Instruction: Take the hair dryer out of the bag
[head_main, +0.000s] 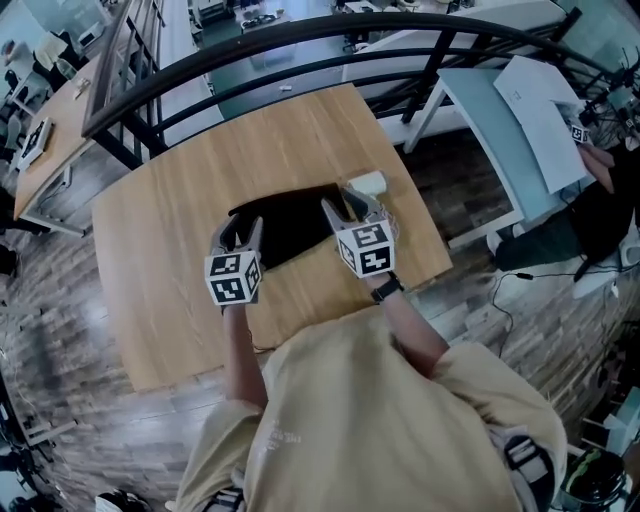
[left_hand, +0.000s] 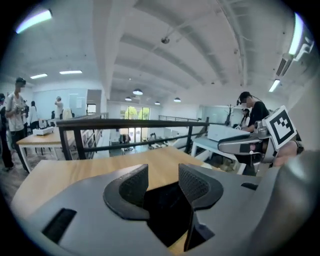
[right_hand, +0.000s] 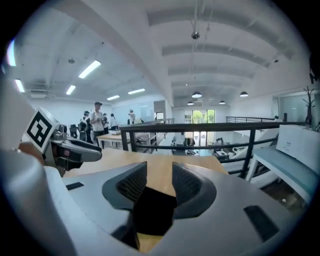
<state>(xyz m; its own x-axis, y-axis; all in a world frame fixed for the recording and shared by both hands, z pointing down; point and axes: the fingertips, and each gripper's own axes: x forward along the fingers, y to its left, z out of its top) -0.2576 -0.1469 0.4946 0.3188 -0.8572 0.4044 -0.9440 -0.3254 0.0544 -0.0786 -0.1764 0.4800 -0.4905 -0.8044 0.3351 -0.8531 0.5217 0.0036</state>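
One black bag (head_main: 290, 225) on table (head_main: 180, 250), white object (head_main: 366, 183) beside, railing (head_main: 300, 40) beyond

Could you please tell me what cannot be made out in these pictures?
Head view: the inside of the black bag is too dark to see; the left gripper and right gripper cover its near edge.
Head view: the white object beside the bag is small and partly behind the right gripper; hair dryer or not, unclear.
Gripper views: each gripper's body hides the bag except a dark patch between open jaws.
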